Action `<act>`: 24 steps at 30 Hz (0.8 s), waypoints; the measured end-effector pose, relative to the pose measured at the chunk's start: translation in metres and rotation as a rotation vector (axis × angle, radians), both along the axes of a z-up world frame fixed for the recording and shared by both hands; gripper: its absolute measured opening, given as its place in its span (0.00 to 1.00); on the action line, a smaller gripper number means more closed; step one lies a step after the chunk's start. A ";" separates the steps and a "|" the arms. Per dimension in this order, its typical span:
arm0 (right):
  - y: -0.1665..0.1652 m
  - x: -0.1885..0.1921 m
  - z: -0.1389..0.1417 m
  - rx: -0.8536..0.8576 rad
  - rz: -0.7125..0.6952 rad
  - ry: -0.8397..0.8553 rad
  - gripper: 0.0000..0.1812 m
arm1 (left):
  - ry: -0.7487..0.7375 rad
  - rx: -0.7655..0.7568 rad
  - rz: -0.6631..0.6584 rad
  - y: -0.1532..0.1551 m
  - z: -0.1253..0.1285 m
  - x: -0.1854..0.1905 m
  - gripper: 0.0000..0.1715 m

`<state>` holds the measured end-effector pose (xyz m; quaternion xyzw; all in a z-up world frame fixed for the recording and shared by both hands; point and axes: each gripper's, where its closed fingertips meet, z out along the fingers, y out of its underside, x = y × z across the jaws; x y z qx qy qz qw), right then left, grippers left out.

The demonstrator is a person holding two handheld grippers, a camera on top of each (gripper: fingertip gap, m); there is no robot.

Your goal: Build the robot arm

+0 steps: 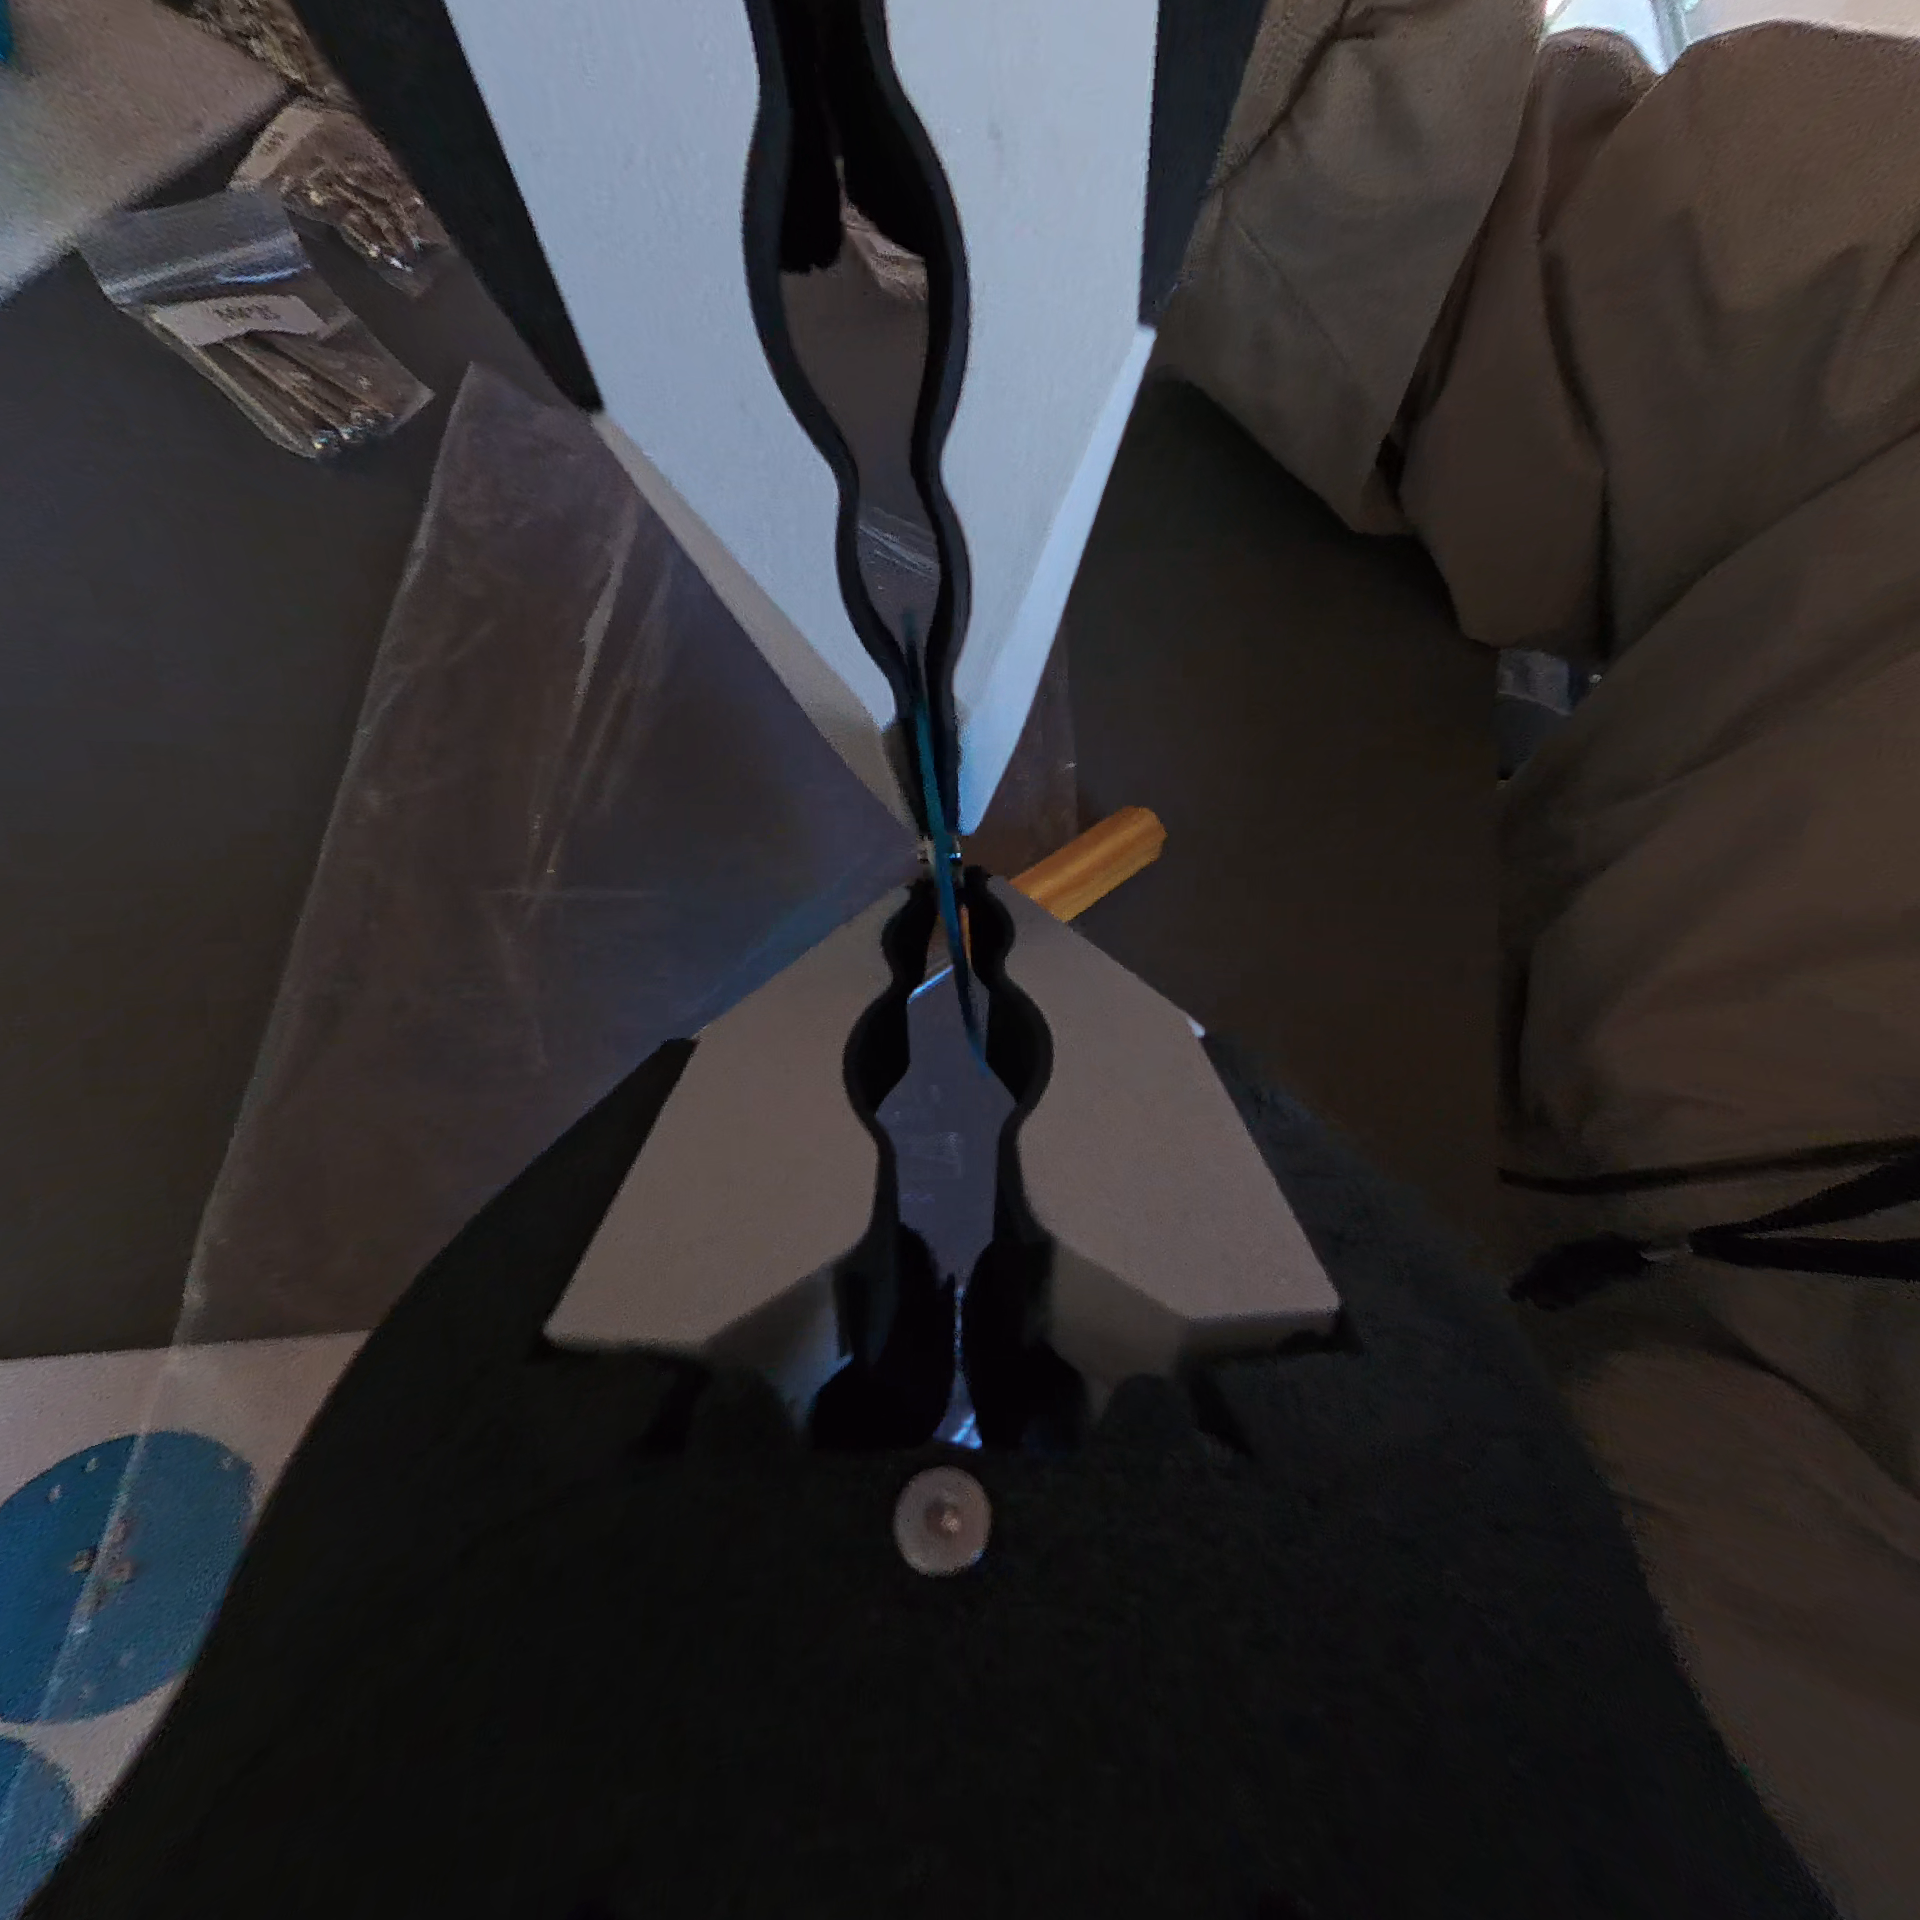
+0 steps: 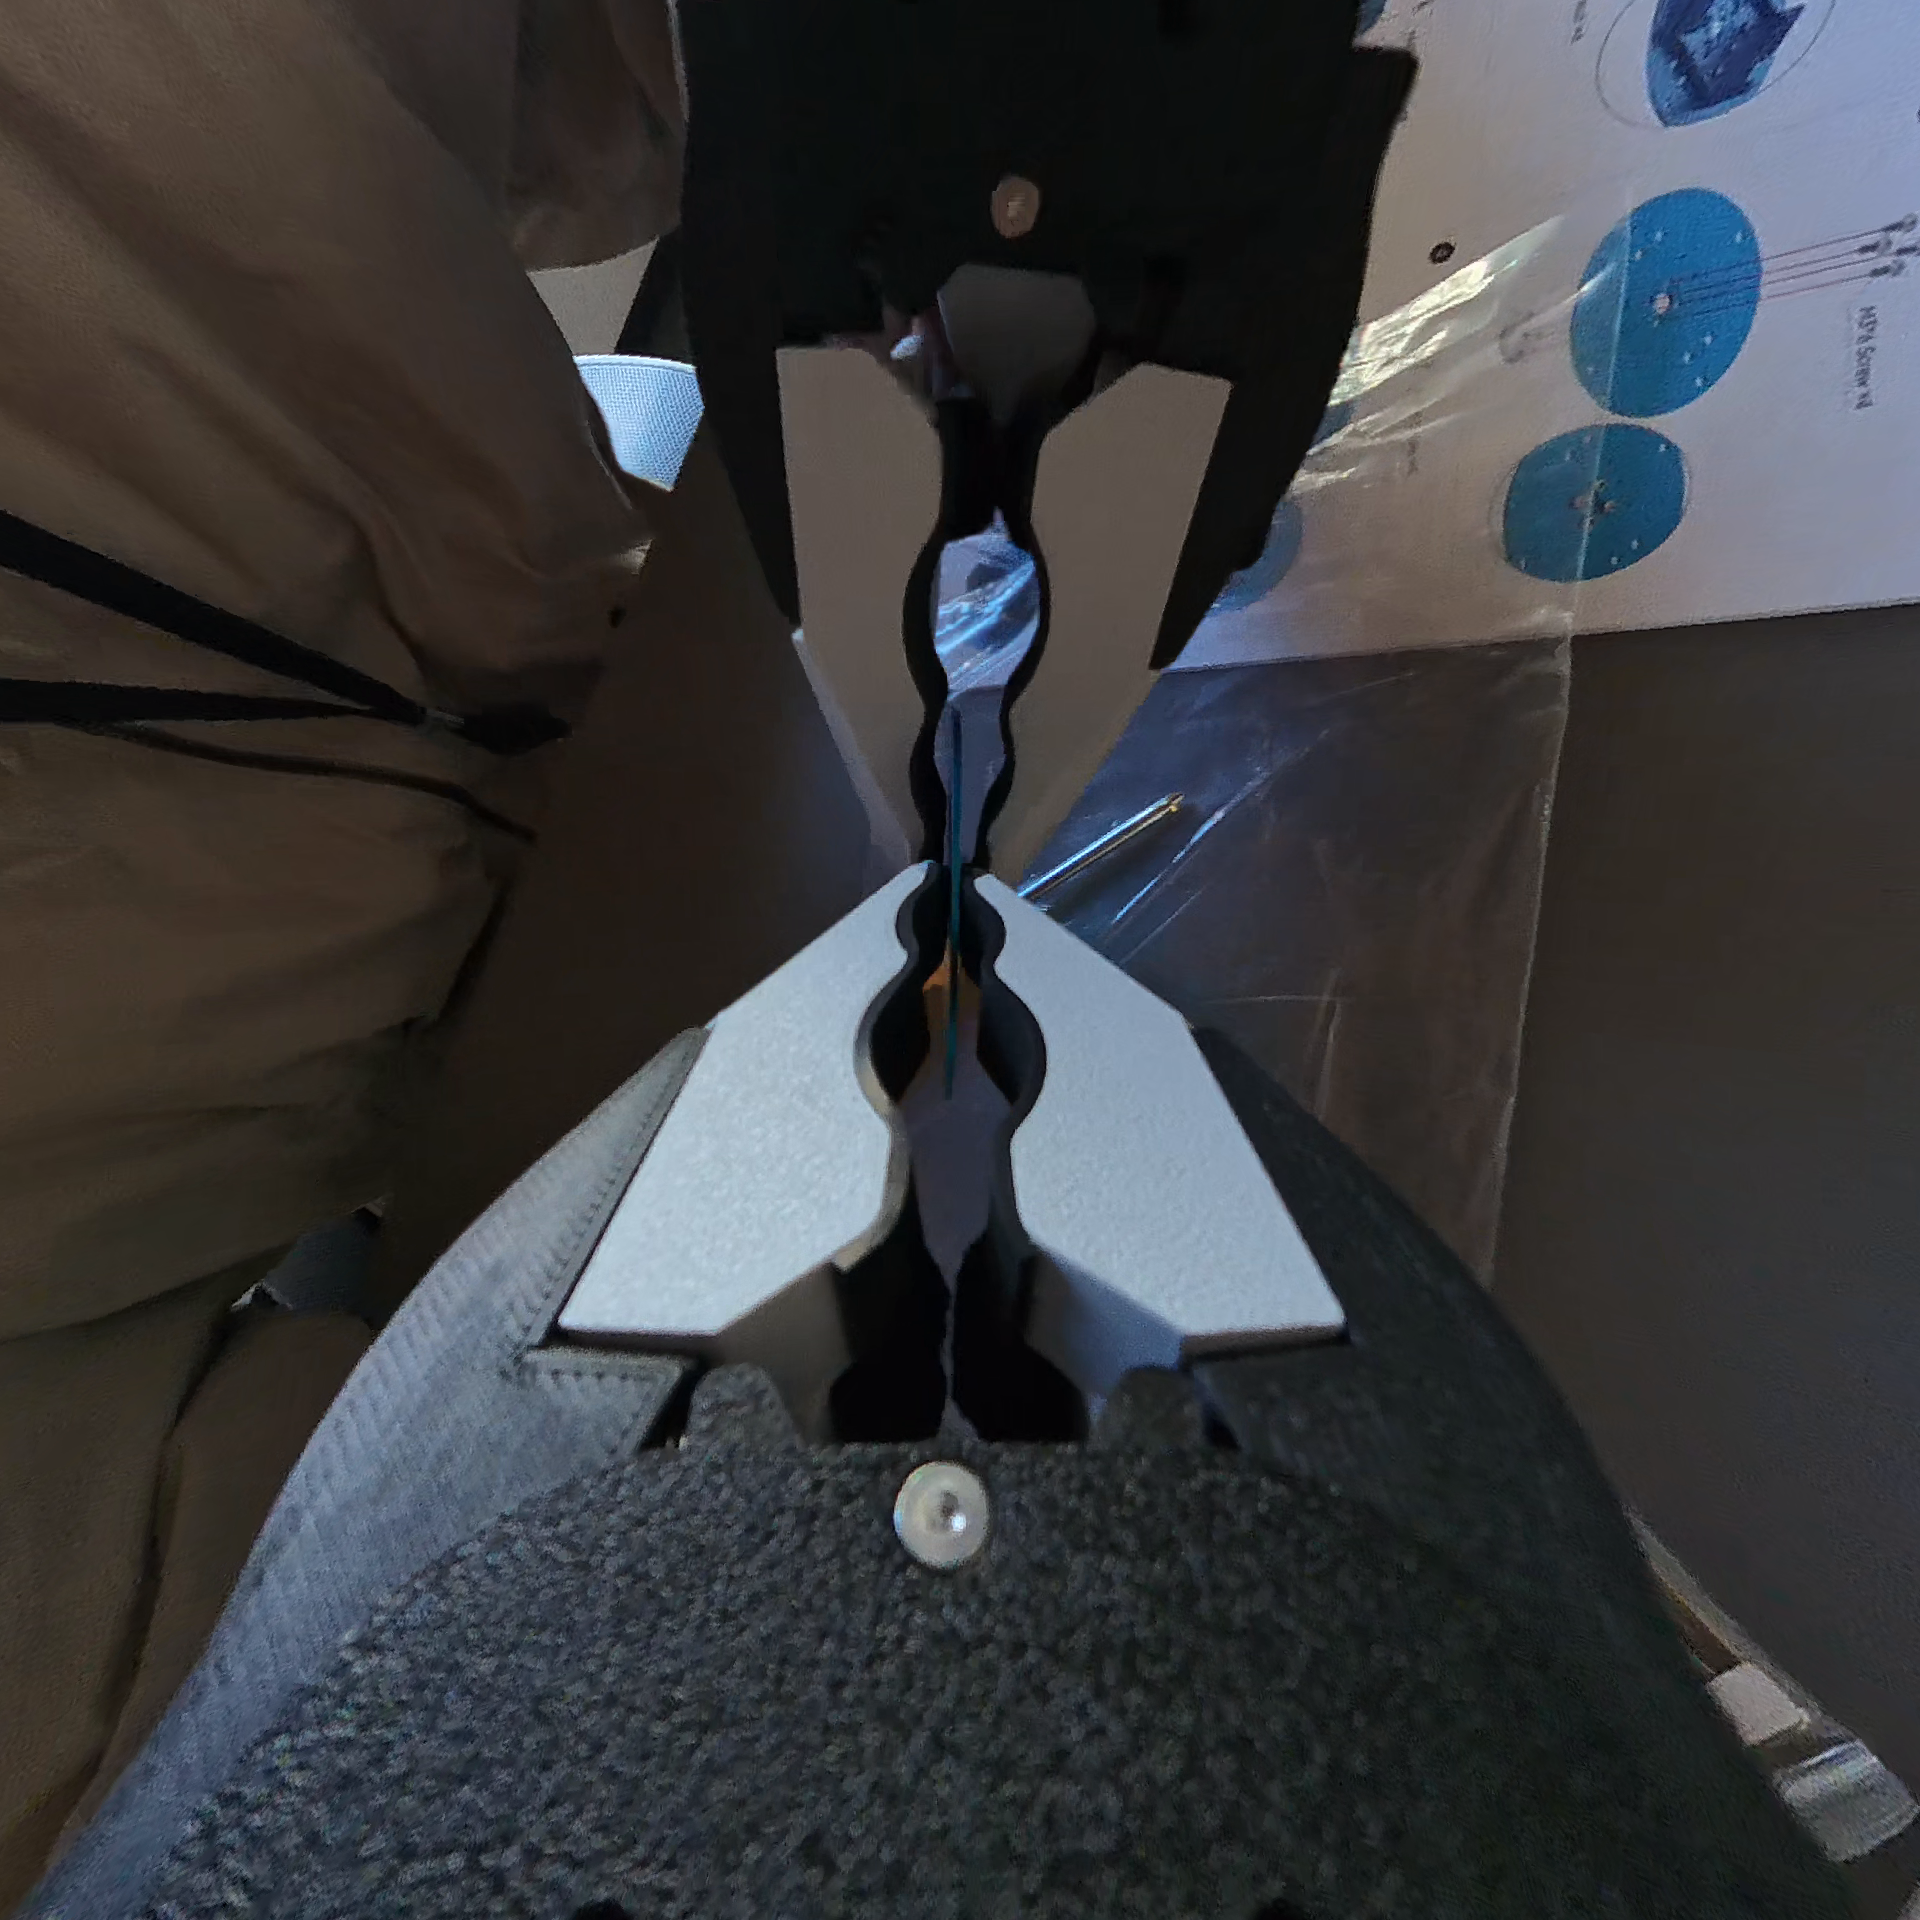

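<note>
A thin blue-green piece [image 1: 932, 774], seen edge-on, is held off the table between two grippers that meet tip to tip. My left gripper [image 1: 948, 885] is shut on one end of it. My right gripper [image 2: 954, 888] is shut on the other end [image 2: 954, 821]. In the left wrist view the right gripper [image 1: 935, 821] comes in from the top. In the right wrist view the left gripper [image 2: 956, 842] comes in from the top. A screwdriver lies on the table below, showing its yellow handle [image 1: 1096, 844] and metal shaft [image 2: 1101, 844].
A clear plastic sheet [image 1: 499, 831] covers part of the dark table [image 1: 156, 831]. Bags of screws [image 1: 260, 312] lie at the far left. A white sheet with blue discs [image 2: 1662, 301] lies beyond. A person's beige jacket [image 2: 260, 520] is close beside both grippers. My left and right fingertips are right by each other.
</note>
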<state>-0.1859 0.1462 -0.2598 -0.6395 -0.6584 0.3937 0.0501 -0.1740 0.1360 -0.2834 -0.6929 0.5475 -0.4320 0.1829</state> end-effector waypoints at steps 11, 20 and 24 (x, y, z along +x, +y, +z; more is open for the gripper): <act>0.049 -0.001 0.041 0.451 -0.505 0.511 0.22 | -0.435 0.217 0.252 0.055 0.052 -0.020 0.04; 0.021 -0.021 0.042 0.368 -0.702 0.768 0.00 | -0.648 0.041 0.108 0.030 0.073 -0.024 0.04; 0.001 -0.016 0.033 0.115 -0.604 0.659 0.00 | -0.562 0.074 -0.001 0.011 0.061 -0.021 0.04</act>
